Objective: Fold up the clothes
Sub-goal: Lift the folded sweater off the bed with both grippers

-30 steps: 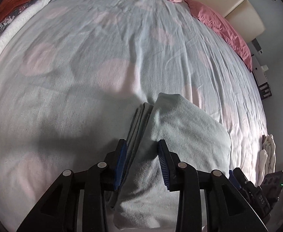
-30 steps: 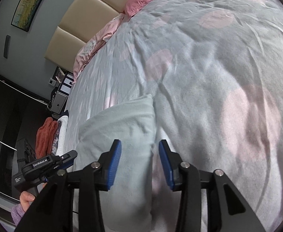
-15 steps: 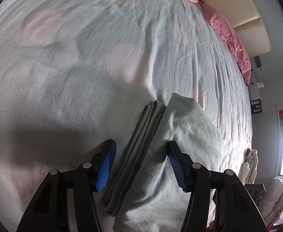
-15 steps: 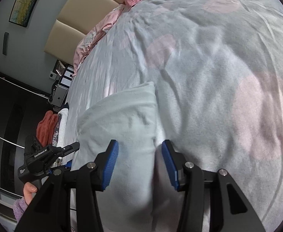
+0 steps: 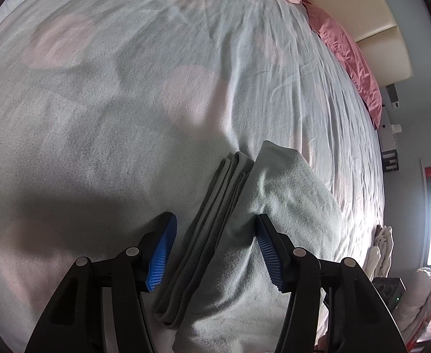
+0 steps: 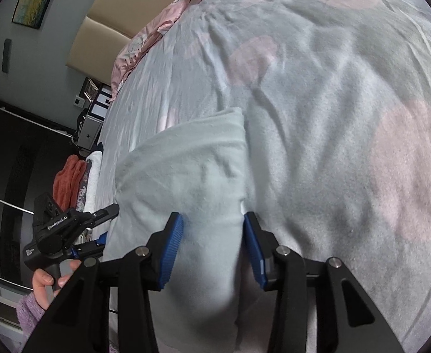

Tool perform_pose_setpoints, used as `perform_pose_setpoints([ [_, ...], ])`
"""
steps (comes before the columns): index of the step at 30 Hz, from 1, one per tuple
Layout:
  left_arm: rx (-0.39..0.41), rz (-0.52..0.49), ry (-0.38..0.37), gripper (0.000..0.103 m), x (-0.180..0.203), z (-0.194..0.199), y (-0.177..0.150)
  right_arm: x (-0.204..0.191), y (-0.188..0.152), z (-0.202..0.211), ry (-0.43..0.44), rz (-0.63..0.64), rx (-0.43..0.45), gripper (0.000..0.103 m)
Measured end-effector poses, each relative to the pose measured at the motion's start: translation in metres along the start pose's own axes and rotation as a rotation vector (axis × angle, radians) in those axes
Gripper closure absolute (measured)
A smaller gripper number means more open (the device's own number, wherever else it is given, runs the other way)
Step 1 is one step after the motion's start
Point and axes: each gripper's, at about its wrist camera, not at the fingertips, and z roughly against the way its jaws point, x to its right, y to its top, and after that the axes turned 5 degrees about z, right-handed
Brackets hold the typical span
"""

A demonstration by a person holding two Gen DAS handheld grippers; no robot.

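Observation:
A folded pale mint garment [image 5: 289,206] lies on the bed, its layered ribbed grey-green edges [image 5: 215,206] showing at its left side. My left gripper [image 5: 215,250] is open, its blue pads [image 5: 161,253] straddling that layered edge without clamping it. In the right wrist view the same garment [image 6: 186,170] lies flat. My right gripper [image 6: 212,247] is open with the garment's right edge between its pads [image 6: 171,250]. The left gripper, held by a hand, shows there too [image 6: 98,235].
The bed has a pale sheet with pink spots [image 5: 127,117]. Pink pillows [image 5: 350,50] lie by a beige headboard [image 6: 106,35]. A stack of orange, floral and white clothes [image 6: 77,176] sits at the bed's edge. Cream cloth [image 5: 380,247] lies at the right.
My left gripper has opened wider and let the garment's layered edge go. My right gripper has opened a little too. Both have tilted down closer to the bed.

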Motion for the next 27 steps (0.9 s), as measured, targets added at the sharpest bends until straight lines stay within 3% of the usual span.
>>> perform_pose_setpoints([
  [2, -0.001, 0.001, 0.000, 0.045, 0.001, -0.001, 0.001, -0.002, 0.000, -0.002, -0.002, 0.016, -0.006, 0.064],
  [9, -0.001, -0.001, 0.002, 0.045, 0.000, 0.001, -0.001, -0.005, -0.003, 0.002, 0.033, 0.018, 0.014, 0.083],
  [15, -0.021, -0.040, -0.007, 0.046, 0.007, 0.001, -0.007, -0.014, -0.004, 0.024, 0.053, 0.026, 0.059, 0.086],
  [20, -0.119, -0.159, -0.046, 0.046, 0.033, -0.009, -0.029, -0.017, -0.008, 0.055, -0.018, 0.045, 0.102, 0.086],
  [27, -0.193, -0.269, -0.079, 0.046, 0.058, -0.014, -0.050, 0.027, -0.006, 0.083, -0.121, -0.111, 0.110, 0.086],
])
